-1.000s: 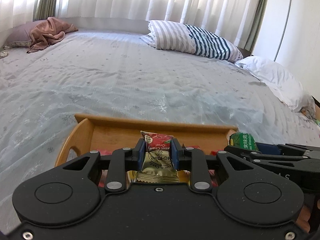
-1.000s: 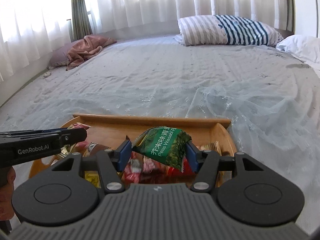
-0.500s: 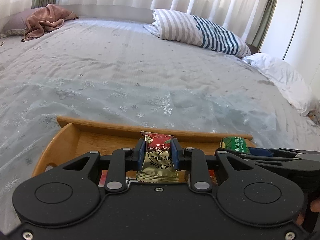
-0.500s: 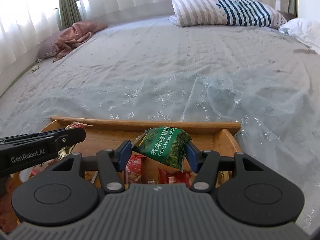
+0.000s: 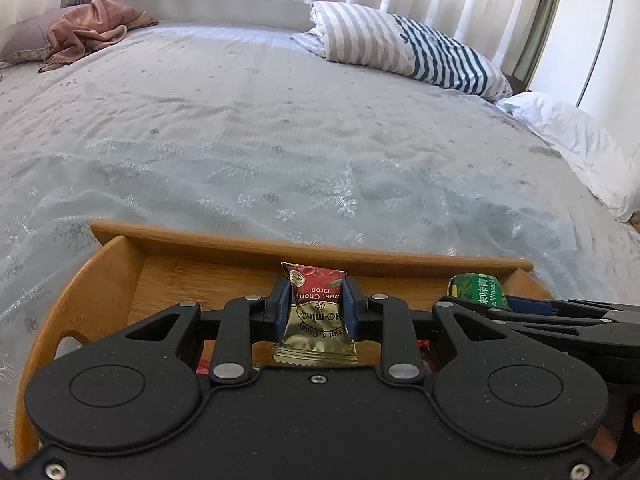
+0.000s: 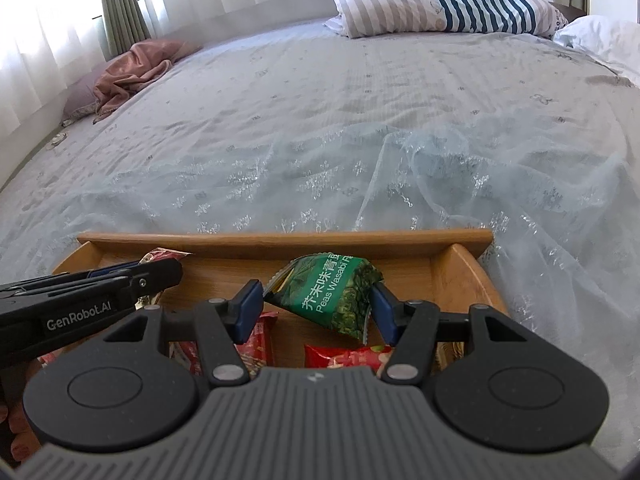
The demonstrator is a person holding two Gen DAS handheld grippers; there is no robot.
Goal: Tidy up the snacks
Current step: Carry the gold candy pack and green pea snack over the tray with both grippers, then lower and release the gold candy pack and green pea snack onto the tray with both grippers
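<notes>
Over the wooden tray [image 5: 120,280] on the bed [image 5: 280,140], left gripper [image 5: 314,308] jaws clamp a candy packet [image 5: 316,316] and right gripper [image 6: 316,308] jaws pinch a pea packet [image 6: 332,296]; a loose corner hold could drop either outside the tray.

Red snack packets [image 6: 256,344] lie partly hidden behind right claw [image 6: 316,304].

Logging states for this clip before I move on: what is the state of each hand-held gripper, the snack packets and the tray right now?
Left hand-held gripper: shut on the cherry candy packet.
Cherry candy packet: sealed, held over the tray.
Right hand-held gripper: shut on the wasabi peas packet.
Wasabi peas packet: sealed, crumpled, held tilted above the tray.
Wooden tray: on the bed, several red packets lying inside.
</notes>
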